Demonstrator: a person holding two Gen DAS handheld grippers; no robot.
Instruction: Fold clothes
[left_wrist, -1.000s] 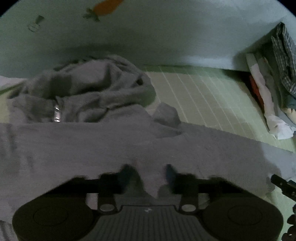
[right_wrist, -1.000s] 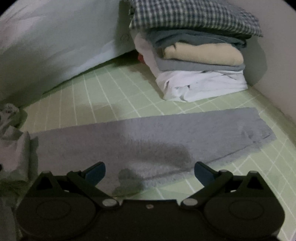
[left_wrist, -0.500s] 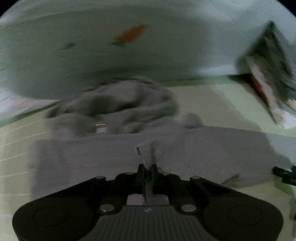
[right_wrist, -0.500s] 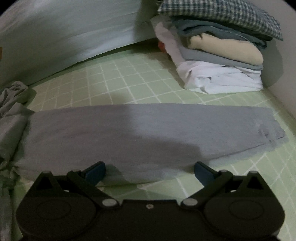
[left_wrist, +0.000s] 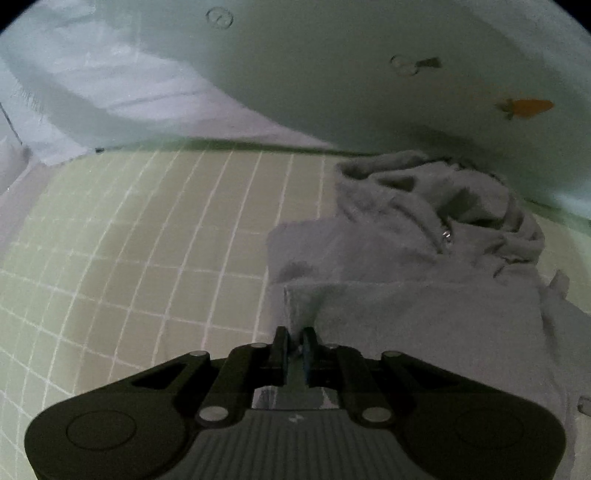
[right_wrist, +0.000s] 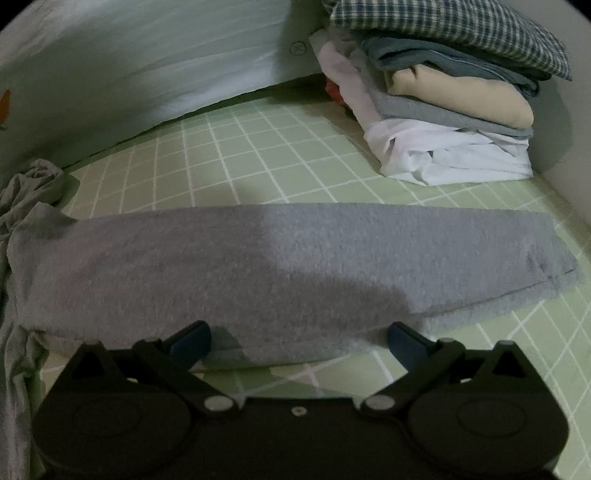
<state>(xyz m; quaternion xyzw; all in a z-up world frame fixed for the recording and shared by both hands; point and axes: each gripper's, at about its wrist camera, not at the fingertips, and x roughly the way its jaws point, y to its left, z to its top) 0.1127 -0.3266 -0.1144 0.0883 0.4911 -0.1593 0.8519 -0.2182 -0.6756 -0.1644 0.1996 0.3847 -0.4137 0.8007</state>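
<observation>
Grey garment (right_wrist: 280, 266) runs off frame left of right gripper's fingers (right_wrist: 190, 341); fabric pinched btwn left gripper (left_wrist: 294, 343) pads partly hidden

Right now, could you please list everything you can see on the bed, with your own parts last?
Grey fleece hooded garment: one, grey, half spread on the sheet, hood bunched at the far end; one long sleeve laid flat.
Stack of folded clothes: one pile, checked, blue-grey, cream, grey and white layers, far right corner.
Green grid-patterned bed sheet: one, pale green with white lines, under everything.
Pale quilt with carrot print: one, light blue-green, along the far edge.
Left tongs: black, shut on an edge of the grey garment.
Right tongs: black with blue pads, open at the sleeve's near edge.
</observation>
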